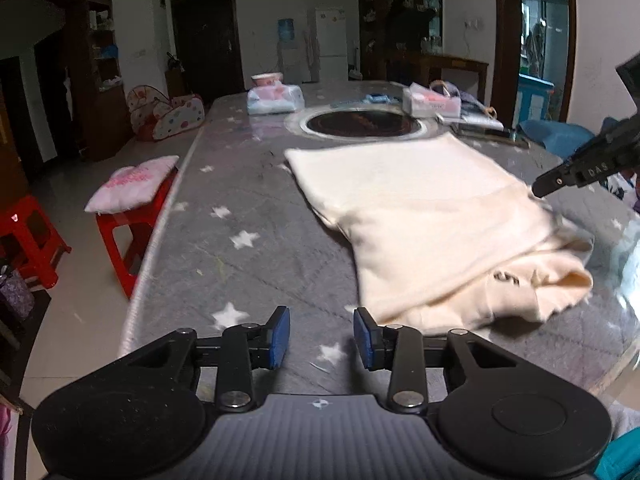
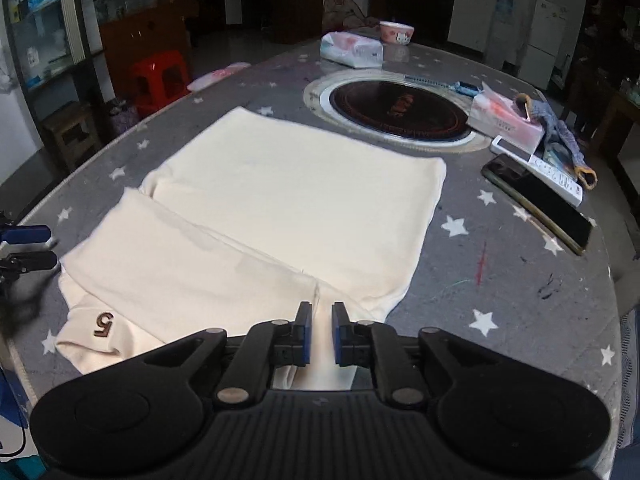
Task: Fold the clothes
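Right gripper [image 2: 321, 332] sits low over the near edge of the cream garment [image 2: 280, 204], its blue pads [image 2: 306, 330] a narrow gap apart with cloth showing between them; whether they actually pinch the fabric, I cannot tell. From there the garment spreads toward 12 o'clock, a folded panel lying flat across the grey star-print worktop [image 2: 500, 280]. At 9 o'clock a second layer overlaps it, and a brown "5" badge [image 2: 103, 323] sits on the lower layer by the near-left corner.

Left gripper [image 1: 322, 338] hovers over bare worktop, jaws spread wide, nothing between them. The garment's near corner lies just beside its right pad, at about 1 o'clock. In the right wrist view this gripper's blue tips peek in at the far left edge, close to the cloth's left side.

Further out, at 1 o'clock from the right gripper, a dark phone [image 2: 538, 202] lies beside a white remote [image 2: 536, 168]. Beyond the garment at 12 o'clock is the round inset cooktop [image 2: 400, 110], with a tissue box [image 2: 506, 122] to its right. A tissue pack [image 2: 352, 50] and pink bowl [image 2: 396, 33] sit at the far end. Off the worktop, a red stool [image 1: 132, 236] carries a pink cushion [image 1: 132, 184].
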